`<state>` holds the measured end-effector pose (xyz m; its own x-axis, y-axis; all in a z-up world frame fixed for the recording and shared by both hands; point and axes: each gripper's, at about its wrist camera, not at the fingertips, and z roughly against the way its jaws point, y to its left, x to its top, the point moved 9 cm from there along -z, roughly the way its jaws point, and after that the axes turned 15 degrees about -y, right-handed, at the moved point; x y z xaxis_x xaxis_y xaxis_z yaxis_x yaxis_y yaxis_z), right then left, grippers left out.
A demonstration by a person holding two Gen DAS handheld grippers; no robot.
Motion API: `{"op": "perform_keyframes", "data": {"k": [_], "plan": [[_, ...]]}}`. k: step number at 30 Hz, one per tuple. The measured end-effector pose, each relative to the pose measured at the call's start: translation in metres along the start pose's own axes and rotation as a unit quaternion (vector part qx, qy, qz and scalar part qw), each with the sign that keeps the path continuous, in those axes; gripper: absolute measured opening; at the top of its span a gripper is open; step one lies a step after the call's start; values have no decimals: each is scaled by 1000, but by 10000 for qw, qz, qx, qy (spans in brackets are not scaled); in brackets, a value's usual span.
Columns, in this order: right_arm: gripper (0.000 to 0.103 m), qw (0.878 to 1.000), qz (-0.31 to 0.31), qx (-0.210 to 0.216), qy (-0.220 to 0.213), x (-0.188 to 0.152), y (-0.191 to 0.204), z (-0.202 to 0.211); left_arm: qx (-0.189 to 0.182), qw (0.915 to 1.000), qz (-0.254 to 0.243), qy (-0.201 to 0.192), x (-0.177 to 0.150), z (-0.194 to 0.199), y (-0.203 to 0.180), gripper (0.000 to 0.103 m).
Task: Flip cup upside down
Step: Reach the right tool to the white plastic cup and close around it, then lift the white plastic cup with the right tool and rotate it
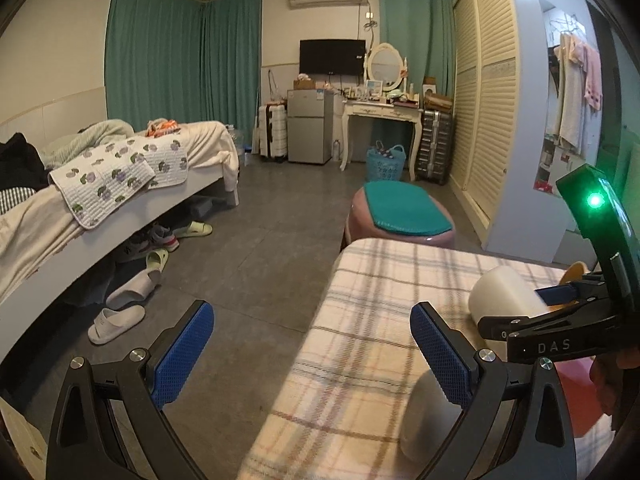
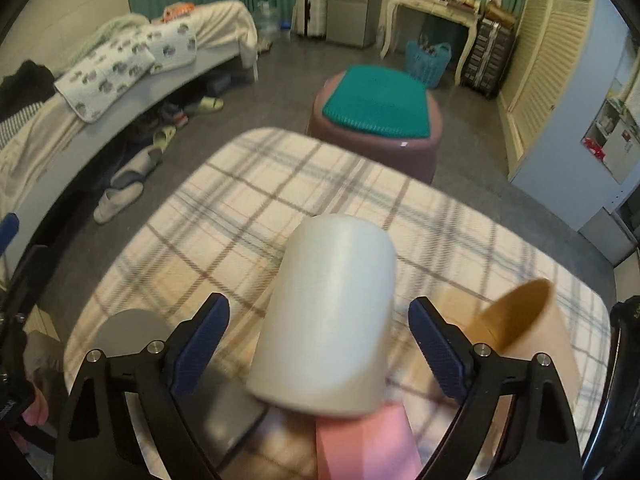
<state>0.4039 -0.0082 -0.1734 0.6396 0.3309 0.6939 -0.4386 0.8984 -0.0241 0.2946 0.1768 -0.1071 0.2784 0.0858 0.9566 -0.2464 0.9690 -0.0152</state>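
A white cup lies tilted on its side between the fingers of my right gripper over the plaid-covered table. The jaws stand wide and the pads do not touch the cup. Its lower end rests on a pink block. In the left wrist view the same cup shows at the right with the right gripper around it. My left gripper is open and empty at the table's left edge, with another white cup behind its right finger.
A tan cup stands open to the right of the white cup. A grey round object lies at the left on the table. A purple stool with a teal cushion stands beyond the table. A bed and slippers are at the left.
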Motion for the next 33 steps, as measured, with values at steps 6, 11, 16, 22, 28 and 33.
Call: {"op": "perform_keyframes", "data": {"k": [6, 11, 16, 22, 28, 33], "plan": [[86, 9991, 95, -162, 375, -8, -6, -21, -8, 9999, -16, 123, -7, -6, -2, 102], [71, 9992, -118, -98, 372, -9, -13, -23, -21, 10000, -21, 58, -3, 2, -5, 102], [71, 9994, -144, 57, -318, 17, -3, 22, 14, 9999, -87, -77, 12, 19, -8, 102], [71, 9942, -251, 116, -1040, 41, -8, 108, -123, 9991, -146, -372, 36, 56, -23, 102], [71, 9903, -599, -195, -1235, 8, -37, 184, -441, 9977, -81, -513, 42, 96, -53, 102], [71, 9886, -1081, -486, -929, -58, -71, 208, -684, 9965, -141, -464, 31, 120, -82, 102]]}}
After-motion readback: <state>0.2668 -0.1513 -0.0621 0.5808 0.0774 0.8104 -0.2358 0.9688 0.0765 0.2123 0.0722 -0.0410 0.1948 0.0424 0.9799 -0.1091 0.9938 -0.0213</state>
